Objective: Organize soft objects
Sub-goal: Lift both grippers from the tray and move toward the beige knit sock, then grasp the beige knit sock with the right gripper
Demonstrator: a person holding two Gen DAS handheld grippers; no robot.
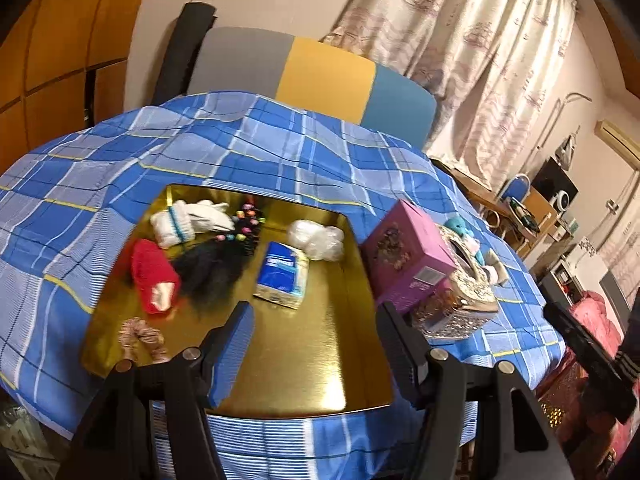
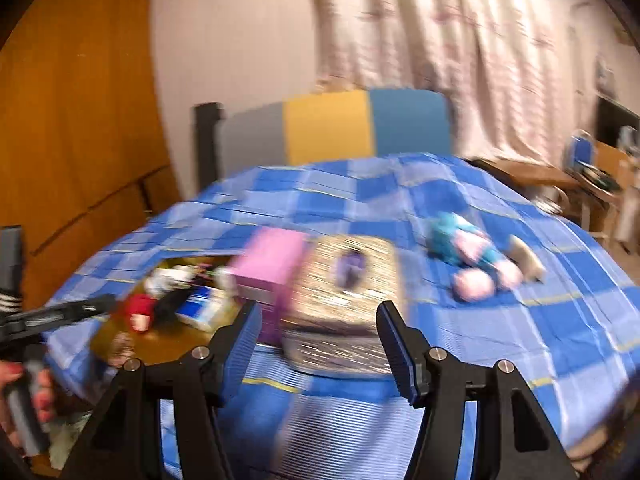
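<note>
Both grippers hang empty with fingers apart: the left gripper [image 1: 316, 344] over the gold tray [image 1: 320, 360] of soft things, the right gripper [image 2: 318, 336] before the glittery box [image 2: 344, 280], teal plush toy [image 2: 468, 252] beyond.

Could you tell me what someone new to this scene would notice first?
Probably the shiny gold tray on the blue checked cloth, holding a red sock, tissue pack and other soft bits. To its right stand a pink box and glittery box, with a teal plush toy beyond.
</note>
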